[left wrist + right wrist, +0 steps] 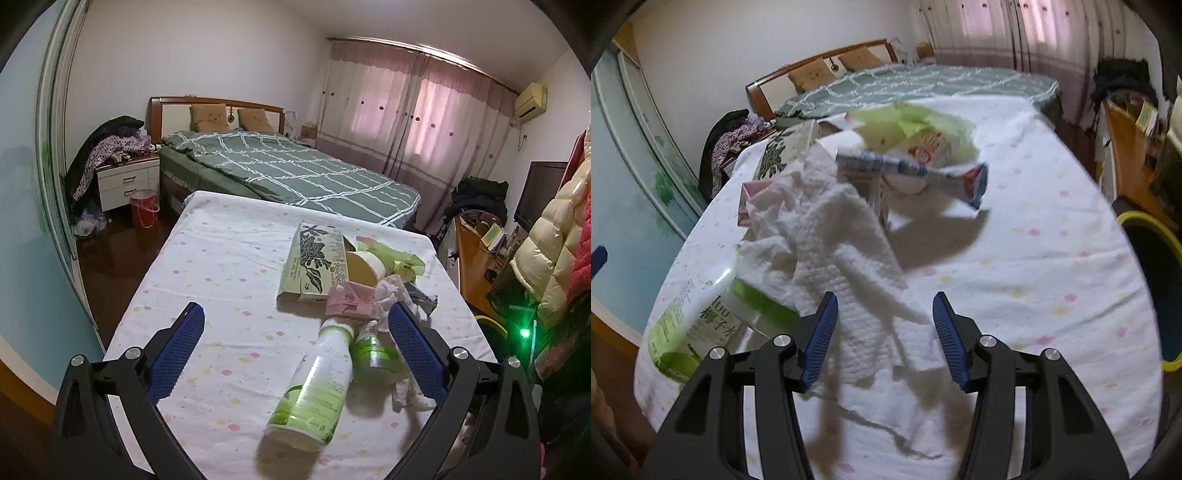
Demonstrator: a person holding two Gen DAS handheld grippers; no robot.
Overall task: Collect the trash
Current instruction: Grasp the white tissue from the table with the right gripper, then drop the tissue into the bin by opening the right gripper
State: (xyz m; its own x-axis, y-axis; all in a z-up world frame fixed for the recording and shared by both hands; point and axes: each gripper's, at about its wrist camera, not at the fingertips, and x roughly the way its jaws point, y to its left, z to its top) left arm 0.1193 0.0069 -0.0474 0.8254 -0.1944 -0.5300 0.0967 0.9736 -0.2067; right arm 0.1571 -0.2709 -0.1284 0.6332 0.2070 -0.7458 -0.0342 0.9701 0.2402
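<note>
Right wrist view: the right gripper hangs with jaws wide over a crumpled paper towel on the table, a wrapper lying farther back. Left gripper, also wide and empty, straddles two bottles near a box. A clean pickup likely means lowering onto the towel's bunched middle, then closing, with the bin waiting at right.
</note>
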